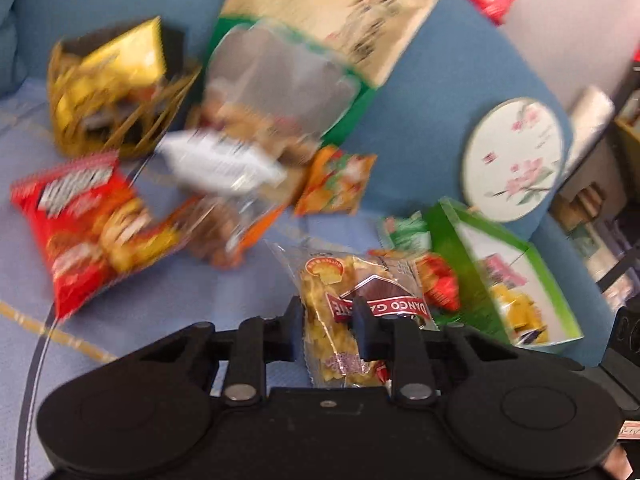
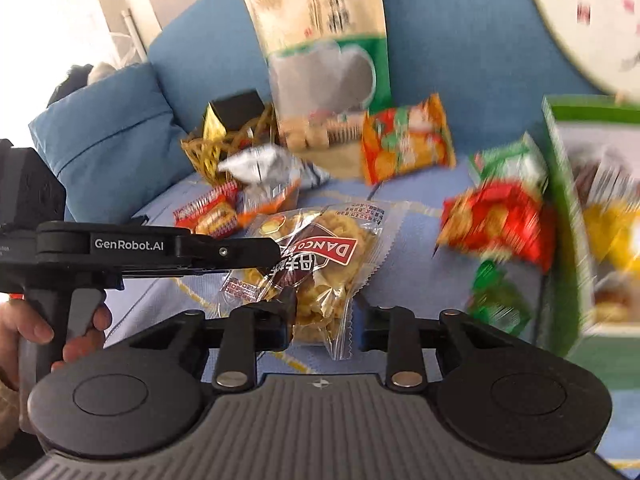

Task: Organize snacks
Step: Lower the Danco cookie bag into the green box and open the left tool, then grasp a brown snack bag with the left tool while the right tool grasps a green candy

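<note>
Many snack packs [image 2: 408, 140] litter blue sofa [image 2: 440, 60].

A clear Danco packet [image 1: 352, 312] of yellow fried snacks lies flat on the blue sofa seat, with a red chip bag [image 1: 80, 228] and orange pack [image 1: 336, 180] scattered beyond.

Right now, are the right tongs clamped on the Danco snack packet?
No: the right tongs stand open around the packet's near end, while the left tongs grip the Danco snack packet.
</note>
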Motion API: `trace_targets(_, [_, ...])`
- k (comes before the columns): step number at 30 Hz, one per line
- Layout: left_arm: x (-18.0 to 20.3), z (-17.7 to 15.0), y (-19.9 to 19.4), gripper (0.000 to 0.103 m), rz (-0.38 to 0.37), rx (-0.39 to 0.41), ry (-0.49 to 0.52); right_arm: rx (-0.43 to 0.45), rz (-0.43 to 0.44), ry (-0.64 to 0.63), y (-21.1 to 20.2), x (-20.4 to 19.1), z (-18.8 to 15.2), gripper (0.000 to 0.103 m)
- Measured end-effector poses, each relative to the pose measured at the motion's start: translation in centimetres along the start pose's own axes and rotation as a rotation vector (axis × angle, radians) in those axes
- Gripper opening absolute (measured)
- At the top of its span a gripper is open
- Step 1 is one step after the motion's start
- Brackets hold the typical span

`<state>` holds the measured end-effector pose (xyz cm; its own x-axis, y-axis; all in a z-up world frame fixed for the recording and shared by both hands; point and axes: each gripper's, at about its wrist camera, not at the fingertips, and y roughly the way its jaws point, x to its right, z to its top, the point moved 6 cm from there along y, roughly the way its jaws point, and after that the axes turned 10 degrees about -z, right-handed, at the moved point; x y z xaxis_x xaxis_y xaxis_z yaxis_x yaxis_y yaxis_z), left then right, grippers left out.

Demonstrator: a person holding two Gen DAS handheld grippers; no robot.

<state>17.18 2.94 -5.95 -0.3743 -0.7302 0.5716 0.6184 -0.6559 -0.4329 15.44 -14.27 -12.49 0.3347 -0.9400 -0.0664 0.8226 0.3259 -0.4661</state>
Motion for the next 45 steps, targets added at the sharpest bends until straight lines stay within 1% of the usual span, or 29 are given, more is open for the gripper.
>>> trace_targets(4, [3.5,2.0,0.9,0.047,-0.044,0.039,0.039,0.074,-0.045,-0.003,-2.6,2.1,2.4,0.050])
trace_targets(5, [4.5,2.5,1.5,0.047,-0.057,0.041,0.048,0.095,-0.065,0.003,-3.3,2.9,3.0,0.050])
trace_targets(8, [8.8,3.7,3.9,0.048,-0.099,0.042,0.120,0.153,-0.139,0.035,-6.0,6.1,4.6,0.050])
trace_targets(11, [13.1,4.5,6.8,0.048,-0.156,0.029,0.186,0.190,-0.209,0.074,-8.1,9.8,5.7,0.050])
trace_targets(14, [17.0,4.8,10.5,0.048,-0.214,-0.012,0.232,0.207,-0.271,0.161,-10.1,14.1,6.0,0.050])
trace_targets(15, [18.1,4.7,12.0,0.048,-0.238,-0.033,0.233,0.210,-0.296,0.196,-10.6,15.7,5.9,0.050])
trace_targets(18, [20.4,4.1,15.5,0.049,-0.283,-0.087,0.232,0.217,-0.377,0.247,-11.7,18.8,5.5,0.050])
trace_targets(22, [22.7,3.4,19.7,0.050,-0.301,-0.147,0.227,0.200,-0.478,0.274,-12.1,21.6,4.8,0.050])
trace_targets(26, [23.6,2.8,22.5,0.050,-0.294,-0.176,0.239,0.188,-0.518,0.285,-11.7,23.8,4.2,0.050])
trace_targets(27, [23.6,2.7,22.9,0.052,-0.289,-0.181,0.241,0.188,-0.523,0.289,-11.4,24.1,4.2,0.050])
trace_targets(28, [23.5,2.6,23.4,0.060,-0.284,-0.186,0.244,0.196,-0.528,0.280,-11.1,24.4,4.2,0.050])
trace_targets(29, [23.3,2.4,23.8,0.088,-0.274,-0.195,0.252,0.213,-0.535,0.257,-10.7,24.6,4.3,0.051])
trace_targets(30, [22.9,2.3,24.1,0.103,-0.250,-0.200,0.262,0.238,-0.551,0.230,-10.4,25.0,4.1,0.055])
trace_targets(31, [22.5,2.4,24.1,0.103,-0.215,-0.189,0.268,0.252,-0.578,0.209,-10.2,25.5,3.7,0.075])
trace_targets(32, [22.0,2.7,23.6,0.103,-0.185,-0.164,0.277,0.230,-0.615,0.206,-9.7,26.0,3.4,0.090])
trace_targets(33, [21.5,3.0,22.8,0.103,-0.171,-0.138,0.287,0.185,-0.649,0.214,-9.3,26.4,3.0,0.103])
trace_targets(34, [20.9,3.4,21.9,0.103,-0.167,-0.119,0.296,0.162,-0.660,0.217,-9.1,26.5,3.1,0.102])
trace_targets(35, [20.4,3.9,20.9,0.103,-0.165,-0.110,0.298,0.164,-0.663,0.214,-9.4,26.3,3.3,0.102])
trace_targets(38, [18.5,5.2,17.2,0.103,-0.145,-0.071,0.265,0.238,-0.647,0.212,-11.2,24.6,4.5,0.102])
trace_targets(41, [16.4,5.4,13.3,0.103,-0.122,-0.037,0.250,0.288,-0.568,0.187,-12.1,21.6,5.5,0.103])
trace_targets(43, [14.8,4.9,11.1,0.103,-0.090,-0.032,0.239,0.283,-0.510,0.143,-11.8,19.1,5.7,0.103])
trace_targets(45, [12.8,4.1,9.2,0.103,-0.076,-0.033,0.201,0.266,-0.464,0.090,-11.1,16.6,5.7,0.103])
